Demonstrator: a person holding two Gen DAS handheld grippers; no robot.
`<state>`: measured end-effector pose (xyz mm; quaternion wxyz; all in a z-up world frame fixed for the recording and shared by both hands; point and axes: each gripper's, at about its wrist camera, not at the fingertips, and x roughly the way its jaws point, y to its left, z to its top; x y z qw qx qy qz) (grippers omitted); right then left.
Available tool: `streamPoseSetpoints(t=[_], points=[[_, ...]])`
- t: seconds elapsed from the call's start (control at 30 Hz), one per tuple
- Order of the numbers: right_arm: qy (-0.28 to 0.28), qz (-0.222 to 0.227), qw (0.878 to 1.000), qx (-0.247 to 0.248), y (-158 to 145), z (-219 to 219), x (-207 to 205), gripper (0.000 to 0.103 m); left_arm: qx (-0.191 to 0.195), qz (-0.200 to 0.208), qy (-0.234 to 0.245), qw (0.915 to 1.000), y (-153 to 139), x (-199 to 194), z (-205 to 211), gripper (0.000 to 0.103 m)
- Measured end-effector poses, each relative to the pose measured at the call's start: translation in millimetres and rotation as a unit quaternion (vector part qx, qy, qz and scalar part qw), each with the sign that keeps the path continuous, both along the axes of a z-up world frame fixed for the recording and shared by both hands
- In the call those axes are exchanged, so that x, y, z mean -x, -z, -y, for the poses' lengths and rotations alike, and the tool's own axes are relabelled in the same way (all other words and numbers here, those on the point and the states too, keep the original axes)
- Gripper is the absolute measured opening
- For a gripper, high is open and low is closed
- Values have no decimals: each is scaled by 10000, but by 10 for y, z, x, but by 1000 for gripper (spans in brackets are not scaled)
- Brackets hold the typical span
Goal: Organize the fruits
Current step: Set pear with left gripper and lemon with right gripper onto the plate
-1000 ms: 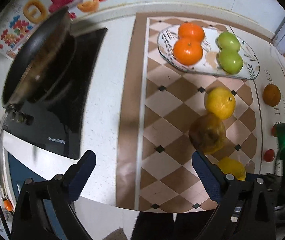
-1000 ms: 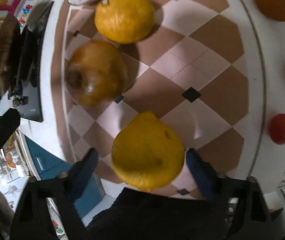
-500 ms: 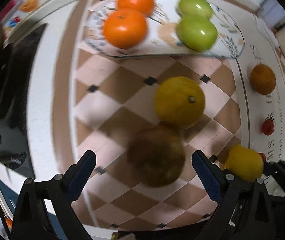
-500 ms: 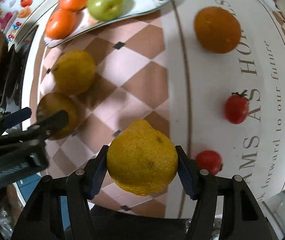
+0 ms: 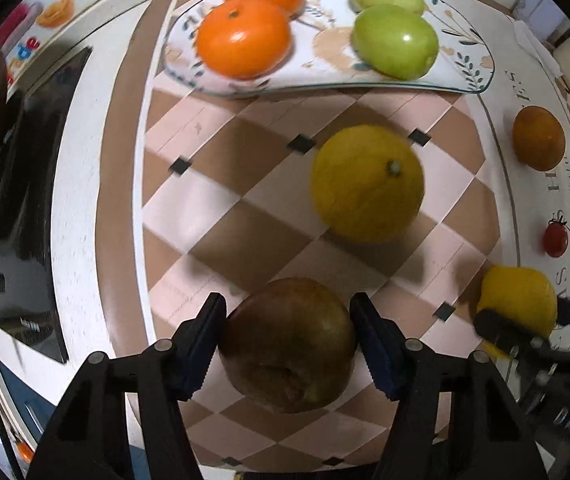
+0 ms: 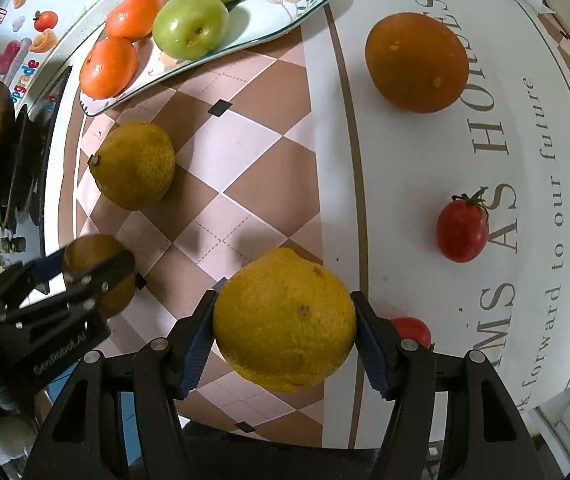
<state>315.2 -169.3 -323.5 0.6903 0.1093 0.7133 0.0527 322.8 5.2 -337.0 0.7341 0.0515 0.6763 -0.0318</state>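
A brown pear (image 5: 289, 344) sits between blue pads, and a lemon (image 6: 285, 320) likewise. A second lemon (image 5: 367, 184) lies on the checked mat. Two oranges (image 5: 243, 38) and two green apples (image 5: 395, 42) rest on the plate (image 5: 325, 76); a dark orange (image 6: 417, 62) and two tomatoes (image 6: 462, 228) lie apart.

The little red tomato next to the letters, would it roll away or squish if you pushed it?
Probably it would roll: the little red tomato is rounded and smooth, lying loose on the flat mat with nothing beside it to stop it. Its oval shape might make it wobble. Its shiny skin looks thin, so a hard squeeze could split it.
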Motion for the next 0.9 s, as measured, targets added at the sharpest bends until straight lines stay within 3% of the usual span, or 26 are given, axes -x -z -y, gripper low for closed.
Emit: streamPoseSetpoints(t=[0.23, 0.33, 0.53, 0.7, 0.9], points=[[-197, 83, 9996, 189, 8, -185, -8, 66, 188, 47, -265, 9995, -40, 64, -151, 62], [-109, 115, 9999, 27, -60, -166, -27, 66, 336, 173, -333, 9987, -238, 32, -257, 62], [181, 454, 9979, -421, -452, -73, -231, 66, 996, 630, -545, 9915, -925, -144, -500, 62], [447, 882, 9935, -570, -780, 42, -734, 66, 1253, 1053, -595, 9847, -1401, -605, -594, 62], [688, 926, 9931, -220, -677, 211, -1529, 66, 854, 1093, -639, 9883, -1300, -1450, -655, 62]])
